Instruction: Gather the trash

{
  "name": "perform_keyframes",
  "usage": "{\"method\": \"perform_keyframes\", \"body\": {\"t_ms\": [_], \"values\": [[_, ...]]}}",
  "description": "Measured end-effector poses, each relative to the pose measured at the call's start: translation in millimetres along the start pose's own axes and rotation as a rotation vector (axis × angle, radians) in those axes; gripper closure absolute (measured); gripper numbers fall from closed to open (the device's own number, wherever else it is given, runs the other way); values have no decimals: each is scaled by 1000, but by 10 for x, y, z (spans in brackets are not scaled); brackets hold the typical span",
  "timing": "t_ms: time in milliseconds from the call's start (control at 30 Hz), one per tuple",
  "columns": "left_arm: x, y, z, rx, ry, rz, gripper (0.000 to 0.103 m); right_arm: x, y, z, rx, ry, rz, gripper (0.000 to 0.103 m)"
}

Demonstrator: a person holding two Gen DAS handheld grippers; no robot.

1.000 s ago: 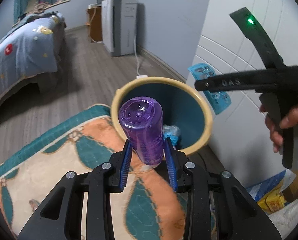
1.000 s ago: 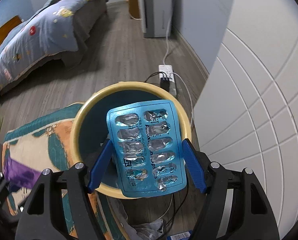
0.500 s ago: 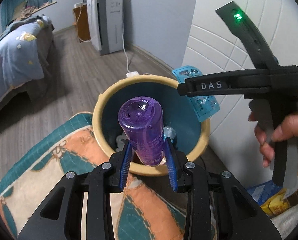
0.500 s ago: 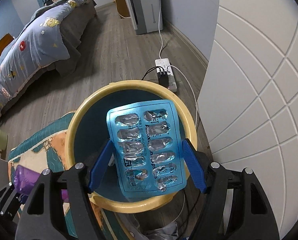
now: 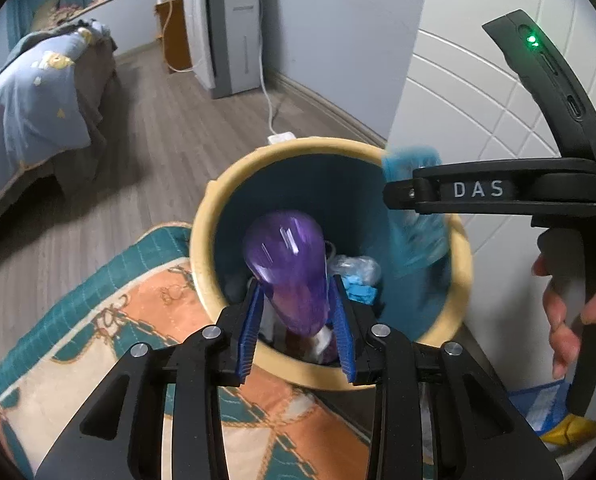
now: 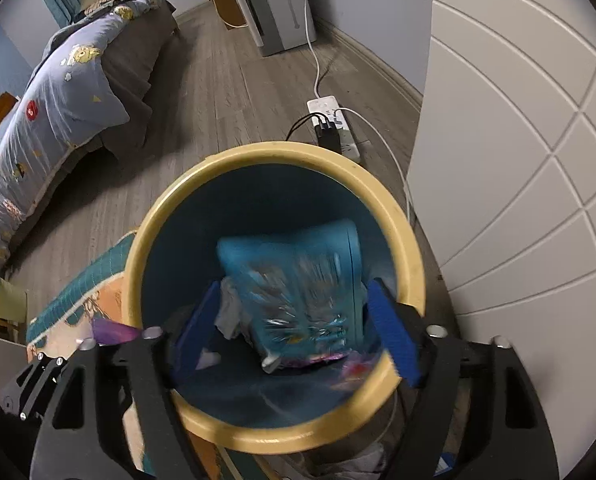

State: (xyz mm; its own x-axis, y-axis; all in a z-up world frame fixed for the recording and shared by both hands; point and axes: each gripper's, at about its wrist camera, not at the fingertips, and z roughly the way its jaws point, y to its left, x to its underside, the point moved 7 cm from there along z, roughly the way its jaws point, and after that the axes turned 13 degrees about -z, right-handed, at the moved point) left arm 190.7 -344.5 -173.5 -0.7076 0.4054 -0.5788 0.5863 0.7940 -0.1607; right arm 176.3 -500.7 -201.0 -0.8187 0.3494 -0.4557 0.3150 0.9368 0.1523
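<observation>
A yellow-rimmed teal bin [image 5: 205, 236] [image 6: 273, 156] stands on the floor under both grippers. My left gripper [image 5: 295, 322] is open above the bin mouth. A purple bottle [image 5: 289, 264], blurred by motion, drops between its blue pads into the bin. My right gripper [image 6: 293, 332] is open over the bin. A blue blister pack [image 6: 298, 276], blurred, falls from it; it also shows in the left wrist view [image 5: 416, 232]. Crumpled trash [image 5: 352, 270] lies at the bin's bottom.
A patterned orange and teal cloth [image 5: 109, 320] lies left of the bin. A white panelled door [image 6: 518, 152] stands to the right. A power strip with cables [image 6: 332, 120] lies on the wood floor behind the bin. A bed [image 6: 57, 96] is at far left.
Both grippers moved over the bin and opened. The purple bottle and the blister pack, held before, are now loose and falling into the bin.
</observation>
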Motion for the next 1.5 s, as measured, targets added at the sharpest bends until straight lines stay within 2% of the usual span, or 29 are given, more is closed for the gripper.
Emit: {"method": "perform_keyframes", "body": {"t_ms": [100, 167, 233, 300, 367, 533, 700, 833, 967, 1067, 1200, 1367, 1500], "values": [[-2, 39, 32, 5, -1, -6, 57, -43, 29, 15, -12, -15, 6, 19], [8, 54, 43, 9, 3, -10, 55, -42, 33, 39, -5, -11, 0, 12], [2, 71, 55, 10, 4, -19, 37, -28, 26, 53, 7, -6, -14, 9], [26, 77, 18, 7, -4, -24, 33, -24, 3, 35, 25, -3, -32, 9], [54, 90, -71, 1, -8, -33, 26, -31, -29, -45, 32, -12, -36, 6], [120, 111, -495, 9, -45, -67, 7, 98, 26, -389, 52, 8, -91, 6], [189, 210, -903, -49, -52, -118, 5, 238, 106, -926, 99, -38, -123, 6], [341, 320, -1325, -178, -103, -100, 5, 404, 203, -1330, 130, -95, -156, 6], [445, 329, -1631, -174, -147, -109, 5, 559, 242, -1593, 171, -128, -186, 6], [414, 270, -1668, -133, -154, -109, 5, 649, 268, -1637, 168, -128, -175, 6], [286, 242, -1606, -155, -190, -101, 5, 595, 399, -1591, 186, -155, -230, 6], [190, 316, -1417, -165, -204, -150, 5, 454, 432, -1571, 239, -221, -317, 6], [173, 388, -1282, -114, -186, -199, 5, 427, 453, -1629, 193, -268, -305, 6]]}}
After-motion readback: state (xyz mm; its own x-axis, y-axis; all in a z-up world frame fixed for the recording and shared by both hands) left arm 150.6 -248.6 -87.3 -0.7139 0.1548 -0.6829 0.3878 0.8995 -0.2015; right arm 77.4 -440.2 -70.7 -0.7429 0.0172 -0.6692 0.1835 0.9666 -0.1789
